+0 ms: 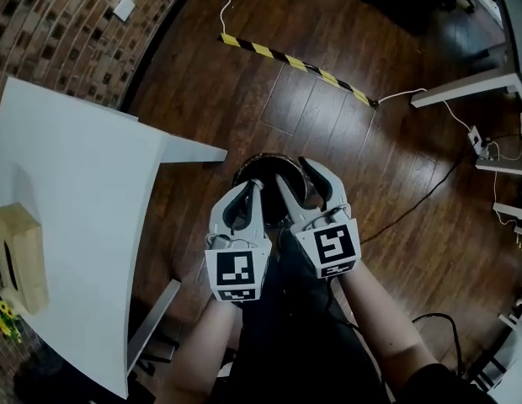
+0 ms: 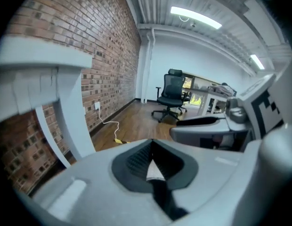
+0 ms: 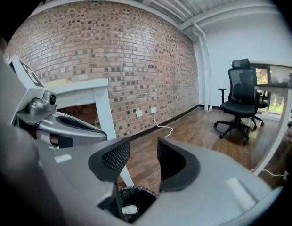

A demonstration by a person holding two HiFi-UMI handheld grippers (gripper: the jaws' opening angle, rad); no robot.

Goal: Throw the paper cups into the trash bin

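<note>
Cup (image 3: 129, 209) in bin (image 3: 139, 189) beneath right claw (image 3: 140, 154)

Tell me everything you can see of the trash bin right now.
The trash bin is round and dark, lined with what looks like a crinkled black bag. It stands upright and open-topped on the wooden floor, near a white table leg. A small white thing, probably a paper cup, lies inside. In the head view only an arc of the bin's rim shows, because the left gripper and right gripper hang over it.
</note>
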